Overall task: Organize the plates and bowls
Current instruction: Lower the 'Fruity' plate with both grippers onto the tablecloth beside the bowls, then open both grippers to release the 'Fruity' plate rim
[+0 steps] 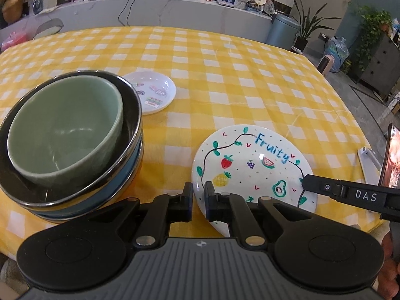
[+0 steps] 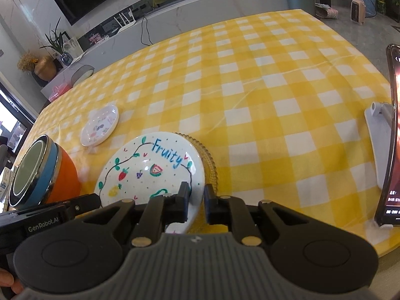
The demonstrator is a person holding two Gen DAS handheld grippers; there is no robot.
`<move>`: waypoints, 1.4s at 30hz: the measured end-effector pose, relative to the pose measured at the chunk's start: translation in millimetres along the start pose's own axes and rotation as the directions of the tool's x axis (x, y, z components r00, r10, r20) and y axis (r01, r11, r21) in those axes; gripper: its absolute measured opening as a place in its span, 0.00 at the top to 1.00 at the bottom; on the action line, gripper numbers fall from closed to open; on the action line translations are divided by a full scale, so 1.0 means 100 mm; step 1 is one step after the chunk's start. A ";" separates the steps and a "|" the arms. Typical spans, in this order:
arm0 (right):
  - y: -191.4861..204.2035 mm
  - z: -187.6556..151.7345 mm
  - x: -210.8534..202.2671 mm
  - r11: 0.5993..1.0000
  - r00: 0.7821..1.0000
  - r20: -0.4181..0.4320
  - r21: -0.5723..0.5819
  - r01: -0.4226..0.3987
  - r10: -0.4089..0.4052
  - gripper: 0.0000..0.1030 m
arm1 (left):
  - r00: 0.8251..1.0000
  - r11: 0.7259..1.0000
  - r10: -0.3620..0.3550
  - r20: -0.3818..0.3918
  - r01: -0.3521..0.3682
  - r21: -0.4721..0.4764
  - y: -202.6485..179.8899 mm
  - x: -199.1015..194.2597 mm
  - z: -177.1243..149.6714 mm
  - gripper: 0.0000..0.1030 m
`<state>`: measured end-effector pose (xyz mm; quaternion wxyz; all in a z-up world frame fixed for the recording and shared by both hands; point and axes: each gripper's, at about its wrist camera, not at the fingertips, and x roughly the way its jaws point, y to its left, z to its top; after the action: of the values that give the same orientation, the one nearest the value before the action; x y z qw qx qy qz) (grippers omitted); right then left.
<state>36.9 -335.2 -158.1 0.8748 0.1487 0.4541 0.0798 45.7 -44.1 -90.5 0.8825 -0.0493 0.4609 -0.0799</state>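
Note:
A white plate painted with fruit and the word "Fruity" (image 1: pixel 252 167) lies near the table's front edge, and it also shows in the right wrist view (image 2: pixel 150 170), tilted on a clear glass plate (image 2: pixel 210 165). My left gripper (image 1: pixel 198 195) is shut on its left rim. My right gripper (image 2: pixel 196 197) is shut on its right rim. A green bowl (image 1: pixel 65 127) sits nested in a stack of steel-rimmed blue and orange bowls (image 2: pixel 50 175) to the left. A small white dish with stickers (image 1: pixel 152 92) lies behind the stack.
The table carries a yellow checked cloth (image 1: pixel 225 75). A phone on a white stand (image 2: pixel 390 135) is at the right edge. A counter with a router, plants and snack bags runs behind the table.

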 end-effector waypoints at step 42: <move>0.28 0.04 -0.16 0.982 0.989 0.117 -0.157 0.105 -0.087 0.56 | 0.992 0.984 -0.121 0.026 0.117 0.137 0.01 -0.33 0.30 0.62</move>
<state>31.0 -313.8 -133.9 0.9105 0.0590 0.4040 0.0659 51.8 -36.6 -47.5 0.8851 -0.0180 0.4355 -0.1629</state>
